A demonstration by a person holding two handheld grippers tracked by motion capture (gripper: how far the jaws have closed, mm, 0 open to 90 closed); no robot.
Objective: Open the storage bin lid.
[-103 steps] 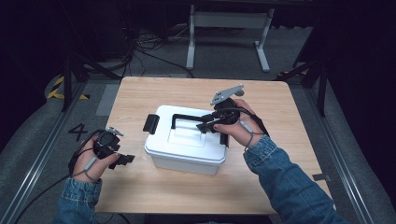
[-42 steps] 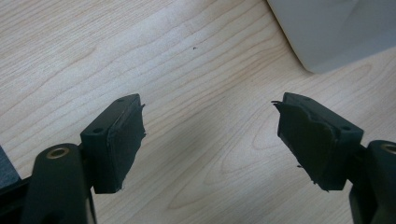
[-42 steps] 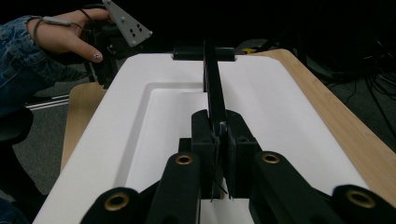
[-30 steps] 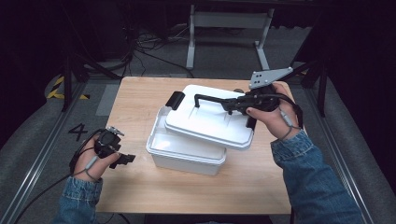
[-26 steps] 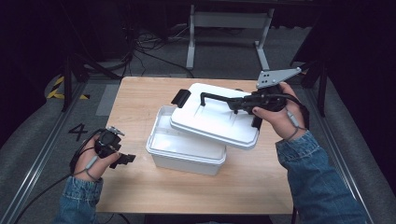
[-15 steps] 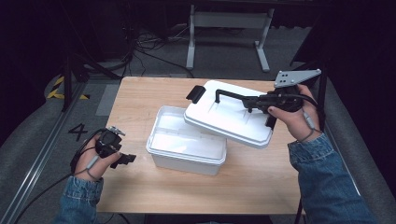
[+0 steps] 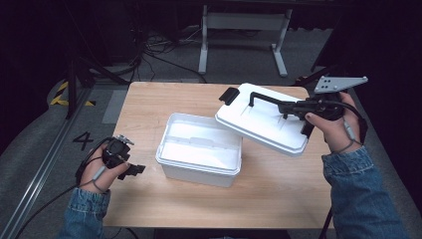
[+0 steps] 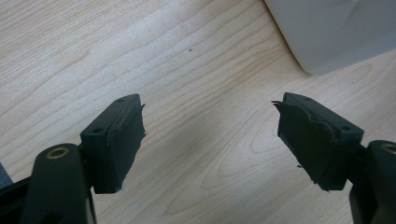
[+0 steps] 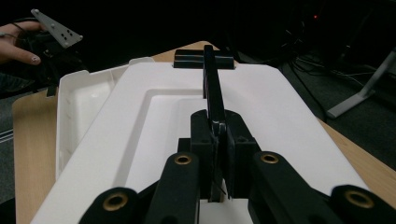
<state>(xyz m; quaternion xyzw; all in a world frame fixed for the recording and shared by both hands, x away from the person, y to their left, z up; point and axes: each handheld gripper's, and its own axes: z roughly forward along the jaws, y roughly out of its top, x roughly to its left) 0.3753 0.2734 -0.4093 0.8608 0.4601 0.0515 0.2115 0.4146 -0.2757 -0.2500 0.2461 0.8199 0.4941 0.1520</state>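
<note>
A white plastic box (image 7: 199,154) stands uncovered in the middle of the wooden table (image 7: 149,99). Its white lid (image 7: 259,122) hangs tilted above the box's right edge, carried by its black handle (image 7: 266,99). My right gripper (image 7: 293,108) is shut on that handle (image 9: 214,98); its jaws pinch the thin black bar above the lid (image 9: 140,130). A black latch (image 7: 229,95) sits at the lid's far end. My left gripper (image 7: 130,167) rests at the table's near left, open and holding nothing, its pads (image 8: 123,140) wide apart over bare wood, with the box's corner (image 8: 336,32) just ahead.
The table's right edge lies under the lifted lid and the right hand. A metal stand (image 7: 241,35) and cables lie on the dark floor beyond the table. A yellow-black marking (image 7: 64,94) and a painted numeral (image 7: 82,142) are on the floor at left.
The right gripper has carried the lid up off the box and steadily to the right, uncovering the box's inside. The left gripper has stayed where it was.
</note>
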